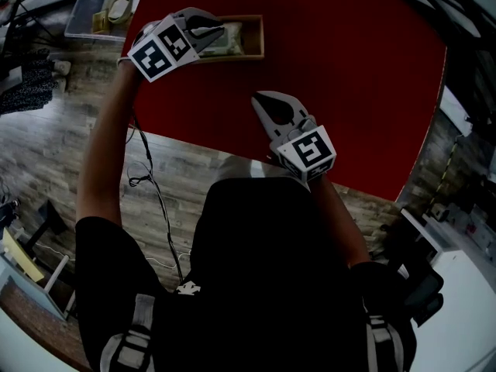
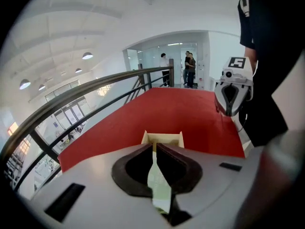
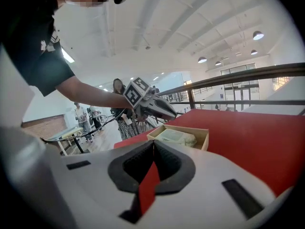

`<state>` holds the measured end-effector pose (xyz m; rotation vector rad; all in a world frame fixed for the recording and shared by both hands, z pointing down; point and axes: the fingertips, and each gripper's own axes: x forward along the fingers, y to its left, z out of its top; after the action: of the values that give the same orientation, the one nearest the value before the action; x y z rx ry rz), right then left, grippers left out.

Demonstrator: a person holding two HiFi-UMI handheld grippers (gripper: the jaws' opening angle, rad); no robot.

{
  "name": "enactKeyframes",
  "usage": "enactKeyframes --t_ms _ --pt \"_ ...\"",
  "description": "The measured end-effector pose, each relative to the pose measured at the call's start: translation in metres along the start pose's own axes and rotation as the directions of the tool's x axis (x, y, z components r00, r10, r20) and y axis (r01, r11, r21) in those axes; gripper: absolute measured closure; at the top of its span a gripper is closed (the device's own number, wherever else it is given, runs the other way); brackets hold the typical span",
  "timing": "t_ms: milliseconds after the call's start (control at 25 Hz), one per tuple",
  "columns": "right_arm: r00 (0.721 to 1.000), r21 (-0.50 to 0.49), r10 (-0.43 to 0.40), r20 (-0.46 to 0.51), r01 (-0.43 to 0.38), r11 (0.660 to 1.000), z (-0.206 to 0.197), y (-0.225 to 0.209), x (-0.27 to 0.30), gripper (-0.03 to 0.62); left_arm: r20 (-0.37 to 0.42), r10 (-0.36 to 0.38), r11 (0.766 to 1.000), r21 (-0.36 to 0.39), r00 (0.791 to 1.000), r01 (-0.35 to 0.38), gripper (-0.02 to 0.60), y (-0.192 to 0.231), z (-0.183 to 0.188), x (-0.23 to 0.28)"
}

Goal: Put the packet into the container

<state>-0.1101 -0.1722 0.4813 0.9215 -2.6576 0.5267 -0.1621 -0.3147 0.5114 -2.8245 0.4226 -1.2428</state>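
A flat red table (image 1: 349,91) with a smooth top is seen. A small, shallow, box-shaped container (image 1: 256,37) of pale wood is set near the far left corner of the table. Its long side runs along the far edge.

A soft, pale green packet (image 1: 232,41) with a puffy, crinkled skin is laid inside the container. It is flat on the bottom, and its long axis runs the same way as the container's long side. In the right gripper view the packet (image 3: 177,137) is seen to fill most of the box.

The grey left gripper (image 1: 213,31) is held just above the container, tipped downward, on a bare arm stretched far forward. Its dark jaws are pressed together and nothing is gripped; only the packet below is seen through the gap under them.

The grey right gripper (image 1: 263,103) is held over the table nearer the close edge, on a bent arm, well apart from the container. Its jaws are closed too, and nothing is held.
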Motion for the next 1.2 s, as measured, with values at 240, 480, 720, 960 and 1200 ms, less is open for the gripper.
enactKeyframes --t_ms 240,480,720,960,1200 --pt "1.000 -0.026 0.019 -0.001 -0.019 0.999 0.003 0.004 -0.009 0.574 0.117 0.105 0.986 -0.145 0.988 -0.088 0.571 -0.026 0.005 -0.033" --pt "0.998 -0.037 0.048 0.029 -0.047 0.998 0.015 0.010 -0.019 0.574 0.250 0.275 0.924 -0.335 0.928 -0.184 0.572 -0.054 0.017 -0.077" --pt "0.991 0.016 0.086 0.103 -0.088 0.996 0.034 0.020 -0.036 0.574 0.407 0.487 0.766 -0.623 0.773 -0.155 0.572 -0.098 0.039 -0.121" --pt "0.982 -0.016 0.116 0.150 -0.115 0.993 0.053 0.030 -0.056 0.574 0.435 0.619 0.642 -0.760 0.654 -0.101 0.572 -0.138 0.050 -0.138" --pt "0.978 -0.047 0.141 0.156 -0.135 0.990 0.055 0.042 -0.075 0.574 0.430 0.668 0.595 -0.799 0.608 -0.088 0.572 -0.181 0.061 -0.137"
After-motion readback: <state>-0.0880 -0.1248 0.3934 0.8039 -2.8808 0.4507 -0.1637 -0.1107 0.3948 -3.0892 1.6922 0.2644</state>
